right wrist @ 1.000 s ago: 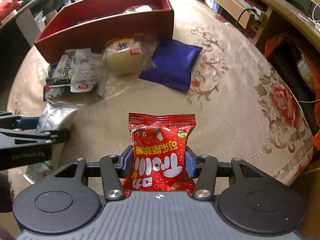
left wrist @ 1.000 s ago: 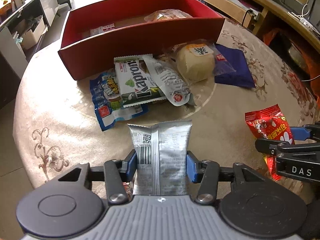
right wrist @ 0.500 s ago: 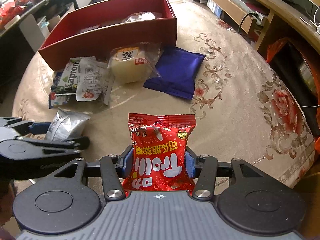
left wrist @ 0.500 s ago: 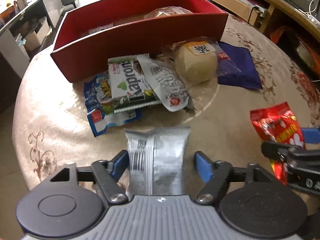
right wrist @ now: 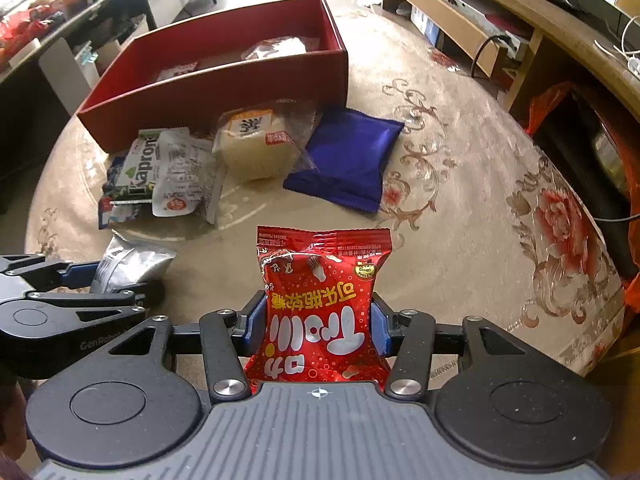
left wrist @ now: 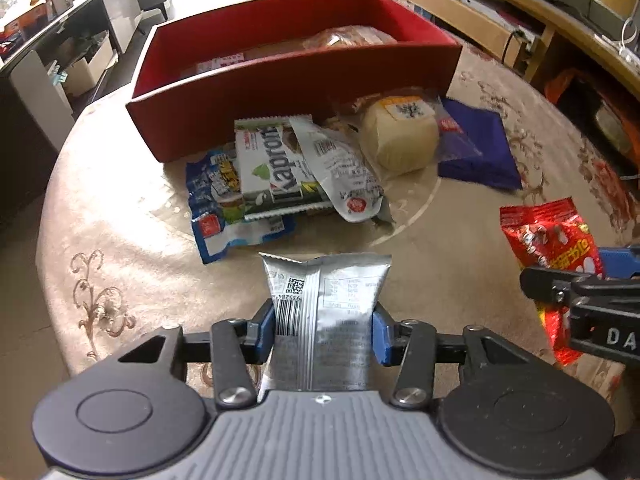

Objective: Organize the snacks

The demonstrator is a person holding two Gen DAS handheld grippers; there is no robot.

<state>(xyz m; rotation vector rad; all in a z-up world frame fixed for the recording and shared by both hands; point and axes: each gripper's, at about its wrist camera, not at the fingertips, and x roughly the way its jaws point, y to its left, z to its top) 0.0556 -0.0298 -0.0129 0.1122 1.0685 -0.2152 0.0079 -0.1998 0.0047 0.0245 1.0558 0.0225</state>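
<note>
Patterned tablecloth (left wrist: 120, 216), crinkled silver packet (left wrist: 324, 312), glossy red packet (right wrist: 320, 300)

The left gripper (left wrist: 323, 330) is clamping the silver packet (left wrist: 324, 312) again. Half a second ago its jaws were standing apart.

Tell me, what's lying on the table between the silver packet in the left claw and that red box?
A heap of snacks: a blue packet, a green-and-white Kapron wafer pack and a white pouch, seen in the left wrist view between the silver packet and red box.
</note>
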